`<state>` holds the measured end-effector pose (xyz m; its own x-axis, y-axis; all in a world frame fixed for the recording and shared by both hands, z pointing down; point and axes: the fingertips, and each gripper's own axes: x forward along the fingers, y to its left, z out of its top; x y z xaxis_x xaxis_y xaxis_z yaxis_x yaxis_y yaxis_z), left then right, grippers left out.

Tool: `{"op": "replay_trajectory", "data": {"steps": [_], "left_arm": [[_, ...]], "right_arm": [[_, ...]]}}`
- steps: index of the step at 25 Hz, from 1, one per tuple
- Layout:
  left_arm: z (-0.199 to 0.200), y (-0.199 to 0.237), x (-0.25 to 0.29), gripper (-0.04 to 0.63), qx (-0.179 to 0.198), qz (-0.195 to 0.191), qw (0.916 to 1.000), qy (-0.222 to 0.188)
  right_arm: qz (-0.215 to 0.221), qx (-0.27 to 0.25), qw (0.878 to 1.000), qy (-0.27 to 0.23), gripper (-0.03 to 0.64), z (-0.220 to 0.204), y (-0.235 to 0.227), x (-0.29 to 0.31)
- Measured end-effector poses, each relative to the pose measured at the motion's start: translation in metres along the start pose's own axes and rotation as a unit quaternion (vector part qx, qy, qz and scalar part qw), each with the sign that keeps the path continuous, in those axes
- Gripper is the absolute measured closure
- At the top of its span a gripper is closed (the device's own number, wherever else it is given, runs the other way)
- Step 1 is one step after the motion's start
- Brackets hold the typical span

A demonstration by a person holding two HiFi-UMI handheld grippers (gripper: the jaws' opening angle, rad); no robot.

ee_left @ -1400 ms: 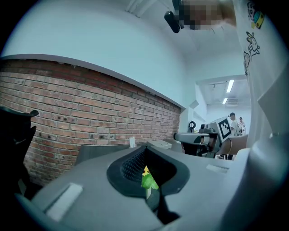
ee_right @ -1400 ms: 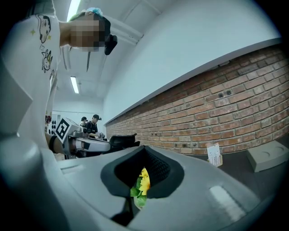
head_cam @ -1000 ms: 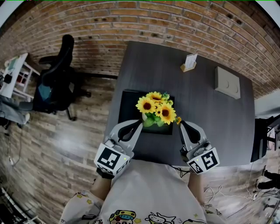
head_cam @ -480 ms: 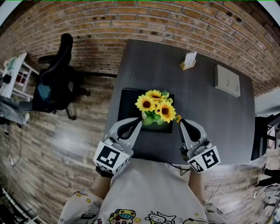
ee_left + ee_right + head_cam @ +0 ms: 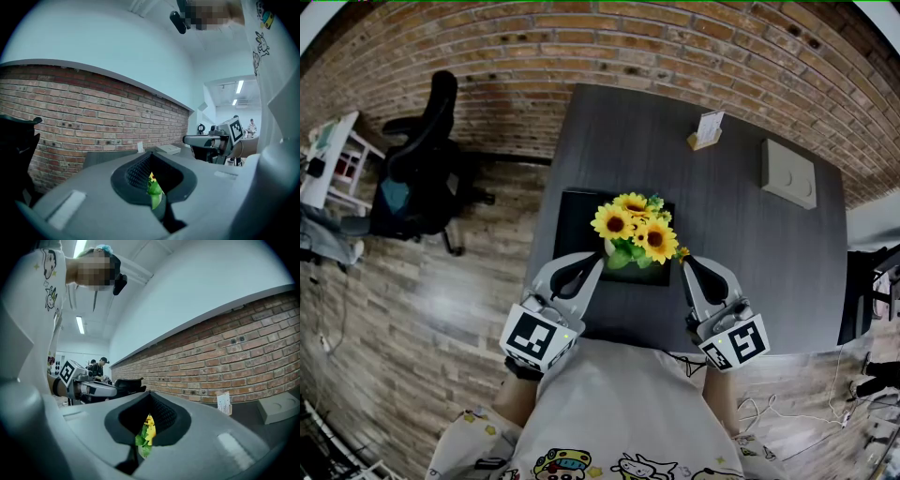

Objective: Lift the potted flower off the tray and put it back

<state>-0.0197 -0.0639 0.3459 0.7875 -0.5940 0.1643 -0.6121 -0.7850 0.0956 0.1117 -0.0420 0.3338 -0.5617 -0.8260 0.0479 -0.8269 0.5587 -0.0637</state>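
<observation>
Dark table [image 5: 750, 253] bears the tray [image 5: 572, 220] with the potted flower [image 5: 635, 230] upright on it, flanked by left gripper [image 5: 600, 262] and right gripper [image 5: 683, 262], jaws pressed together empty, apparently parked beside it.

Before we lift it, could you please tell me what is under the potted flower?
A black tray on the grey table lies under the flower. The blooms cover most of the pot, so its base and contact with the tray cannot be seen.

One potted flower [image 5: 634, 231], one tray [image 5: 575, 214], two grippers [image 5: 600, 263] [image 5: 685, 262], one chair [image 5: 427, 159], one table [image 5: 656, 150]
</observation>
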Motion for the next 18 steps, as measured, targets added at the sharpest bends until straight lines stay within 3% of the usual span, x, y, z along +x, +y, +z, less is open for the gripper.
{"op": "replay_trajectory", "data": {"steps": [18], "left_arm": [[-0.0001,0.0012,-0.0003,0.583,0.001,0.001,1.0000,-0.006]], "right_arm": [[-0.004,-0.001,1.000,-0.003,0.617,-0.0004,-0.0013,-0.0004]]}}
